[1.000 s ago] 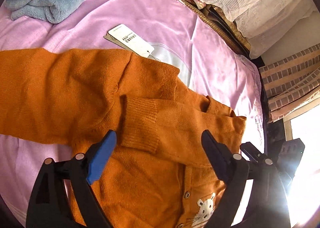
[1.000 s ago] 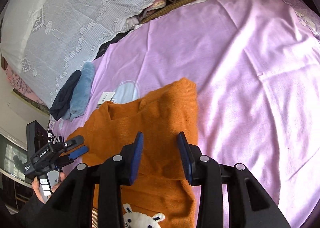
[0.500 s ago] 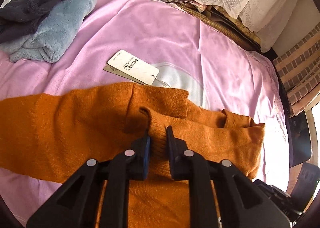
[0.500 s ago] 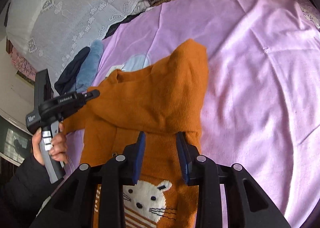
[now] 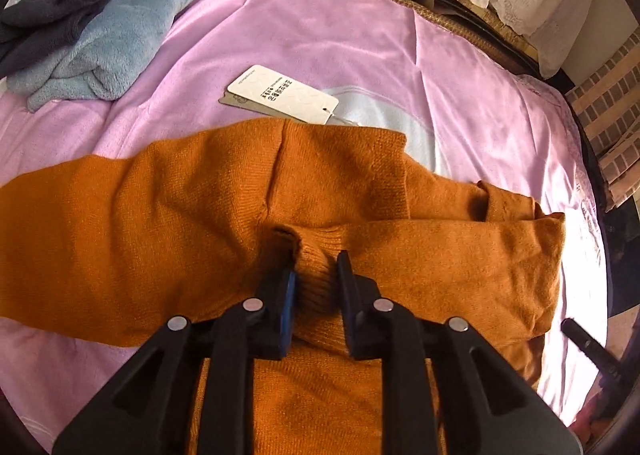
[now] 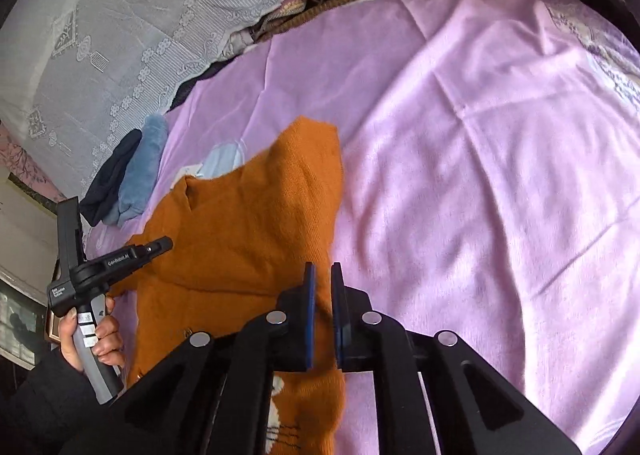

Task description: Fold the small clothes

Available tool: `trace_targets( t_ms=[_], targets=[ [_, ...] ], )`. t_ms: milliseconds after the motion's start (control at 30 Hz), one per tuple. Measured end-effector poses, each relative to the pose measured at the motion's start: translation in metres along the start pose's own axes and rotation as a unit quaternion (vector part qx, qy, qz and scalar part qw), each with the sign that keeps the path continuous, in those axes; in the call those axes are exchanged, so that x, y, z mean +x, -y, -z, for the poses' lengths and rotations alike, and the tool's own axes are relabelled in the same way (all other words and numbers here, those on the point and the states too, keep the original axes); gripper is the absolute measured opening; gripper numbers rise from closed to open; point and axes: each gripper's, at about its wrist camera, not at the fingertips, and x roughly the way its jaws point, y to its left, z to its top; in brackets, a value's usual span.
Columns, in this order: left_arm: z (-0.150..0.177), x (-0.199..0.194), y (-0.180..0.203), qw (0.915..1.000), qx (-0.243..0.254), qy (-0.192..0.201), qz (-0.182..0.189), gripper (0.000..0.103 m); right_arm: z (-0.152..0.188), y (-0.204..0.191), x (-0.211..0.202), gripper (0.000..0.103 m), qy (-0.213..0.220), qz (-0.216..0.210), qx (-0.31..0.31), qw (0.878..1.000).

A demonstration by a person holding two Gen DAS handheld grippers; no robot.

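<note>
Left tool pinches sweater cuff; pink blanket lies open rightward.

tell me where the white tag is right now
In the left wrist view the tag lies on the pink sheet, just beyond the orange sweater.
</note>
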Motion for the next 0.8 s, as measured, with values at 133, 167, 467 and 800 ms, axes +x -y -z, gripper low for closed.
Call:
trace_targets(
  t_ms=[133,167,467,800],
  targets=[
    [-0.001,0.004,-0.001,1.0,0.003,-0.004,-0.008,0.021,-0.035,-0.025,0.03,0.009,0.009,-0.03,-0.017,0.999],
    [-0.001,0.004,0.0,0.9999,0.006,-0.004,-0.012,0.022,-0.041,-0.027,0.041,0.01,0.009,-0.015,-0.019,1.0],
    [-0.004,0.006,0.003,0.9995,0.014,0.003,-0.027,0.027,-0.048,0.005,0.068,0.005,-0.011,0.019,0.046,0.999],
    [0.002,-0.003,-0.013,0.9982,0.019,0.005,-0.056,0.052,0.001,-0.024,0.058,0.042,-0.053,0.074,-0.072,0.993]
  ],
)
